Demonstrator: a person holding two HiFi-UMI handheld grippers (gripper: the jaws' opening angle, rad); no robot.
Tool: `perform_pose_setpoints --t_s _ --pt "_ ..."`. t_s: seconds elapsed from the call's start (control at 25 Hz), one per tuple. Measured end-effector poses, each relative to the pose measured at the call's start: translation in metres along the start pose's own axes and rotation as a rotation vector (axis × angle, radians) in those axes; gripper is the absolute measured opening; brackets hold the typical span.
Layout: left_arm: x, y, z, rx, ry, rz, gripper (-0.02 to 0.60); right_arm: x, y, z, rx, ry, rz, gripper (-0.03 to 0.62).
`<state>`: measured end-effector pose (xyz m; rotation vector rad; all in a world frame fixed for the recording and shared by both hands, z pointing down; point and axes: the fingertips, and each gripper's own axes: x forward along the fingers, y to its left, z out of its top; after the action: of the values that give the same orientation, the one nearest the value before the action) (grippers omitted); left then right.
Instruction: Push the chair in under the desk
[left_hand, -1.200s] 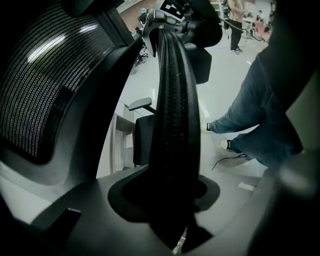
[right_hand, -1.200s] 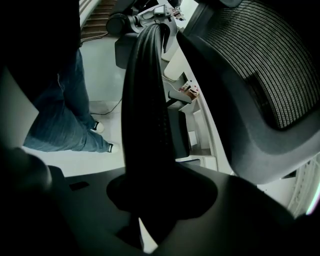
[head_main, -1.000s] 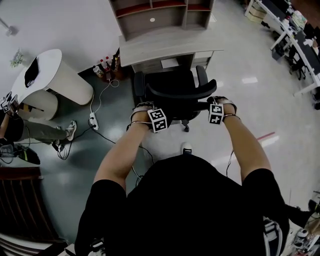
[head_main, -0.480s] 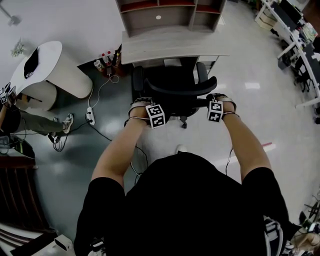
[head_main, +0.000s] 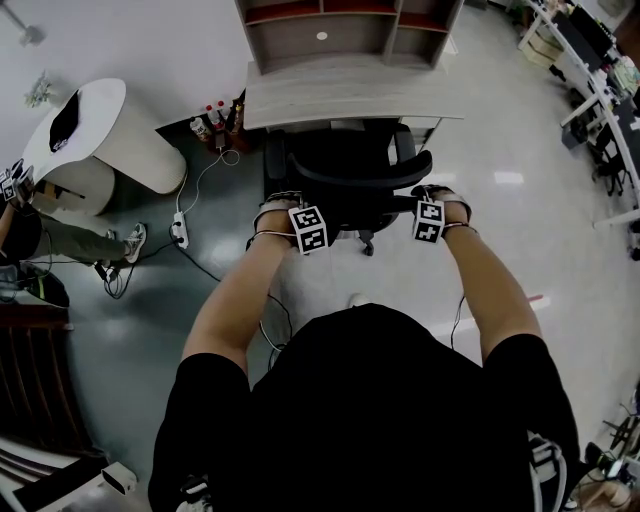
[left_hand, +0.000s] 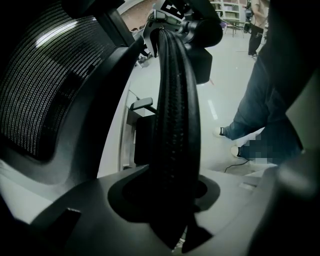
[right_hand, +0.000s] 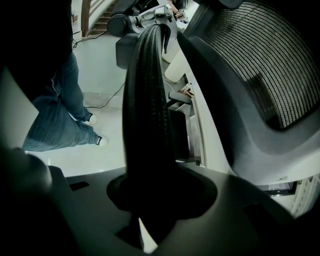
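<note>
A black office chair (head_main: 345, 170) stands in front of the grey desk (head_main: 350, 88), its seat partly under the desktop. My left gripper (head_main: 303, 222) is shut on the left end of the chair's curved backrest rim (head_main: 360, 187). My right gripper (head_main: 428, 215) is shut on the rim's right end. In the left gripper view the ribbed black rim (left_hand: 176, 125) runs straight out from between the jaws of the left gripper (left_hand: 175, 205), with the mesh back (left_hand: 45, 100) beside it. The right gripper view shows the same rim (right_hand: 147, 115) clamped in the right gripper (right_hand: 150, 205).
A shelf unit (head_main: 345, 30) sits on the desk. Left of the desk are bottles (head_main: 215, 128), a power strip (head_main: 180, 235) with cables, and a white rounded table (head_main: 110, 140). A person (head_main: 25, 235) sits at far left. More desks (head_main: 600, 70) stand at right.
The chair has rolled forward toward the desk, its seat now further under the desktop. Both grippers kept their hold on the backrest and moved forward with it.
</note>
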<state>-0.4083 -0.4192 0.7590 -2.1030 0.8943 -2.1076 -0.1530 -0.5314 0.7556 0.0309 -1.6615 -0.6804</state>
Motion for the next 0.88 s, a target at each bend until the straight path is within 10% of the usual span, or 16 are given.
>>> perform_pose_setpoints --t_s 0.88 --pt "0.006 0.027 0.003 -0.013 -0.002 0.021 0.149 0.008 -0.028 -0.003 -0.011 -0.009 -0.008 0.121"
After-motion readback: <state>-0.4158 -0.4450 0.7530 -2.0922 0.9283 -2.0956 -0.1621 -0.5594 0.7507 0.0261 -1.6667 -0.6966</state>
